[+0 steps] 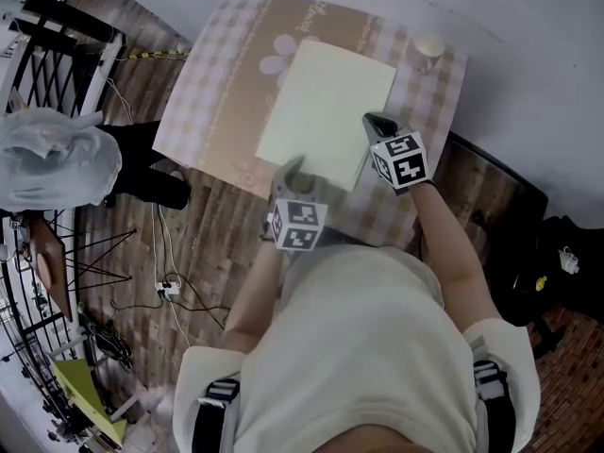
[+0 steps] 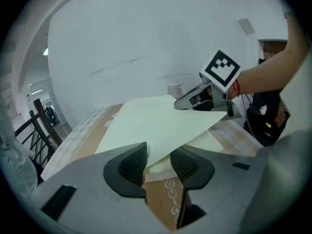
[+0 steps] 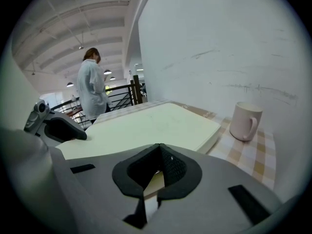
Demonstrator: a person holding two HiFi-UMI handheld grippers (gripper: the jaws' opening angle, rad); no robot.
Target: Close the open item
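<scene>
**Cover almost down – near corner not yet flat**

The book (image 1: 326,111) lies on the checked table (image 1: 222,83), directly ahead of both grippers, its long axis running away from the person toward the wall. Its cover (image 2: 161,123) hangs slightly above the pages at the near edge. That corner sits between the jaws of the left gripper (image 2: 158,152), which stand apart and do not pinch it. The right gripper (image 3: 158,150) is at the book's near right edge with its jaws drawn together – whether they nip the cover's edge is hard to make out. Both are about equally near. The spine side is hidden. A mug (image 3: 245,121) stands well clear.
</scene>
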